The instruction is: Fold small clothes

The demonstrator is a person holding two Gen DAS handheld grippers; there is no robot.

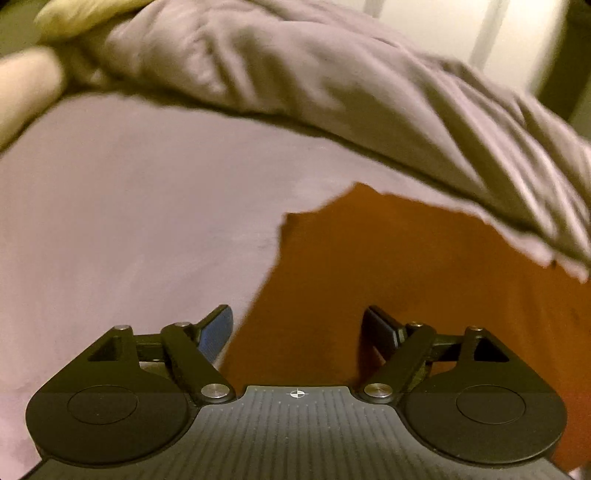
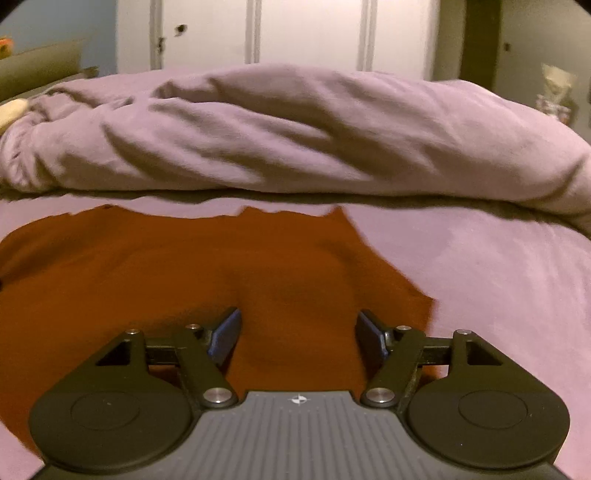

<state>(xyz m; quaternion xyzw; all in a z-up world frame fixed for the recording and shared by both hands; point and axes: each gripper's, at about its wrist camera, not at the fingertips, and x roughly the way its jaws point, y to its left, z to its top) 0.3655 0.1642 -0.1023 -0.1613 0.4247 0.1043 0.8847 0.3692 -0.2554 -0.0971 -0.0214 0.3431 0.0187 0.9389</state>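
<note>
Both pairs of fingers stand spread wide with nothing between them: my left gripper (image 1: 297, 328) hangs over the left edge of the orange garment (image 1: 424, 291), its left finger (image 1: 218, 332) above the lilac bedsheet (image 1: 122, 229) and its right finger above the cloth. My right gripper (image 2: 298, 332) hangs over the garment's (image 2: 184, 277) right part, both fingers above orange fabric. I see the garment lying spread on the sheet (image 2: 498, 280), its far edge uneven. Beyond it a rumpled lilac duvet (image 2: 295, 133) is heaped across the bed. Behind the duvet I make out white cupboard doors (image 2: 306, 33).
</note>
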